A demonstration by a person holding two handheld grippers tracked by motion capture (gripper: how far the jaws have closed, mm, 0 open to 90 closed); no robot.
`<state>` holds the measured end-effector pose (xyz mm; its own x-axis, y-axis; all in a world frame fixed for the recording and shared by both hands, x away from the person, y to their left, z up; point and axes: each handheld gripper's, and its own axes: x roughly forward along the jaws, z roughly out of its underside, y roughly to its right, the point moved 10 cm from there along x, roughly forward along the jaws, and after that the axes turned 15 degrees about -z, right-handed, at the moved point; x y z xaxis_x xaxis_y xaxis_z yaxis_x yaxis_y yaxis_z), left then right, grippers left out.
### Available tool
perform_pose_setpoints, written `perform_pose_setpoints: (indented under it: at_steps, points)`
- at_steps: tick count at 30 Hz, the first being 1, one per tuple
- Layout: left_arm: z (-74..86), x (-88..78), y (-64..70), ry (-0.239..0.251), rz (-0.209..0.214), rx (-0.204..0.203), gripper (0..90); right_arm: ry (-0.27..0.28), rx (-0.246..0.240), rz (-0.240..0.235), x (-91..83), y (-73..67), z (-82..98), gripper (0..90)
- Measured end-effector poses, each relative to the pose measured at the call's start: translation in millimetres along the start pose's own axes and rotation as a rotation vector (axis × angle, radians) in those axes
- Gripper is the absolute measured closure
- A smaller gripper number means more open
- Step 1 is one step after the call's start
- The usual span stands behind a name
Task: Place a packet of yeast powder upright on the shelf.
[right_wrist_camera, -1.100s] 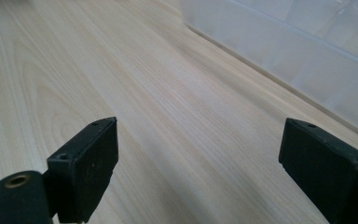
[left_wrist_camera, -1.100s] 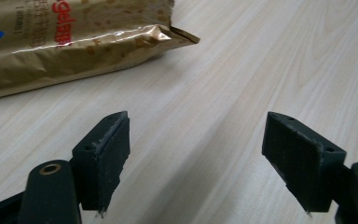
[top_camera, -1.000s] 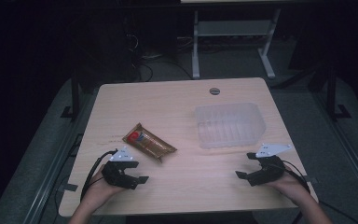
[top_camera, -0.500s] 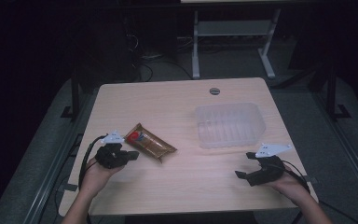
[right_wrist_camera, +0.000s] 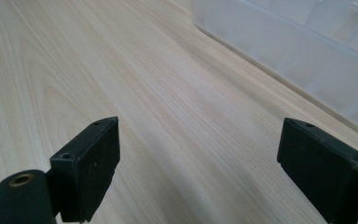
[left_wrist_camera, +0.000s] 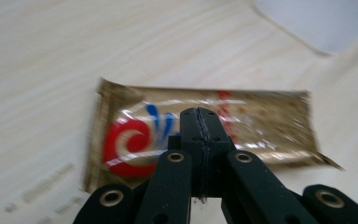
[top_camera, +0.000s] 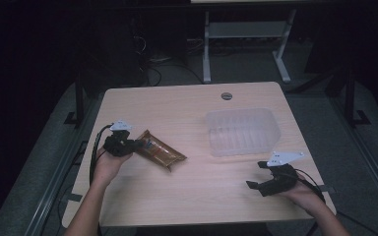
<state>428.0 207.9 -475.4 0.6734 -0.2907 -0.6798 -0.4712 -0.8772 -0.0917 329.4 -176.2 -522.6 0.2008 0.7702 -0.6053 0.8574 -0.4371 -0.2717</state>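
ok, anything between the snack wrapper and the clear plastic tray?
No. High view: bare table only between the snack wrapper and the clear plastic tray.

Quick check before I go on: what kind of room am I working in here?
Probably a lab or recording workspace: a bare wooden table with a cable hole, cables on the floor and a metal stand frame behind it in the dark.

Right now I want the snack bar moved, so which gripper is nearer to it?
Left. The left gripper is at the snack bar's end; the right gripper sits far across the table.

Snack packet [top_camera: 160, 151] on table [top_camera: 187, 103], left of container [top_camera: 243, 132]; left claw [top_camera: 139, 144] at packet's left end.
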Motion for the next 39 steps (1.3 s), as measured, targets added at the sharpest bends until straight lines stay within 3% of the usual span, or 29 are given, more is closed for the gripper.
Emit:
perform_pose_setpoints:
  at_steps: [8,12,21,28,39]
  points:
    - [-7.7,28.7,-22.1,0.014,-0.049,-0.068,89.9,0.002,-0.004,-0.001,-0.2,0.7,-0.3,12.8]
    - [-0.2,46.9,-38.3,-0.006,-0.091,-0.099,89.9,-0.009,-0.009,-0.002,1.2,2.0,1.1,12.9]
    - [17.9,61.6,-48.3,-0.063,-0.124,-0.074,89.9,-0.013,-0.004,0.003,-1.0,3.5,4.3,13.2]
    - [19.8,60.2,-41.2,-0.071,-0.102,-0.072,89.9,-0.009,-0.005,0.004,-1.2,3.1,3.4,13.3]
    - [18.2,58.1,-13.4,-0.081,-0.031,-0.032,89.9,-0.011,-0.001,-0.001,-0.4,2.6,2.7,13.3]
